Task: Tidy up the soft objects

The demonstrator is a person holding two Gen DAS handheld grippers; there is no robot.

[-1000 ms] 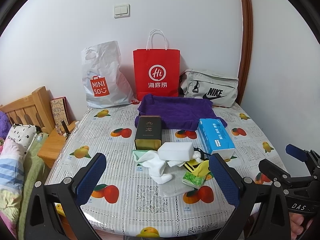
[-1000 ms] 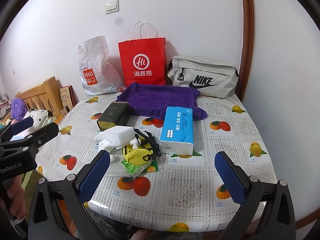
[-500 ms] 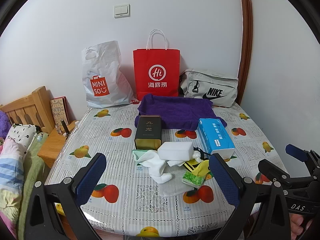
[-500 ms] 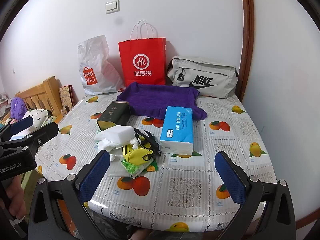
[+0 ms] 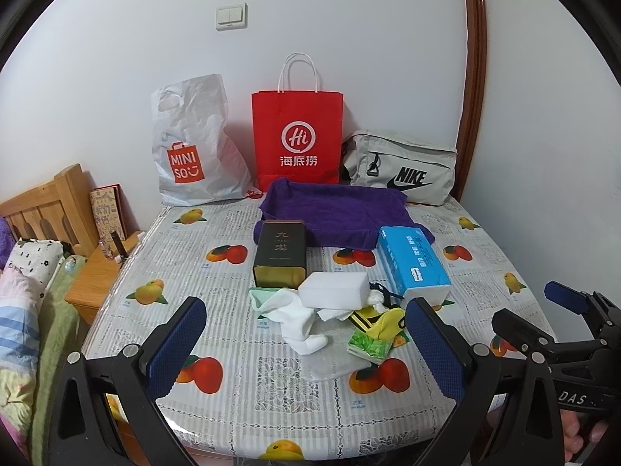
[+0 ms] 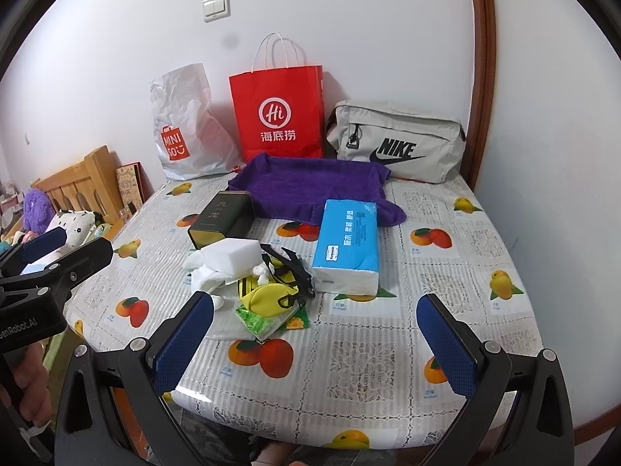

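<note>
While both claws, the left claw (image 5: 306, 343) and the right claw (image 6: 316, 334), are held wide open and empty, nothing is picked up yet; the soft pile (image 5: 330, 310), mid-tabletop (image 5: 271, 407), must be reached next.

Both wrist views face the wall across the table (image 5: 163, 240), sharing its clutter.

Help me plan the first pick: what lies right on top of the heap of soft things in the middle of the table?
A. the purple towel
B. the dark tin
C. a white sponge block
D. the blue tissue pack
C: the white sponge block rests on the white sock and crumpled tissue, while the tissue pack, towel and tin lie beside or behind the heap.
</note>
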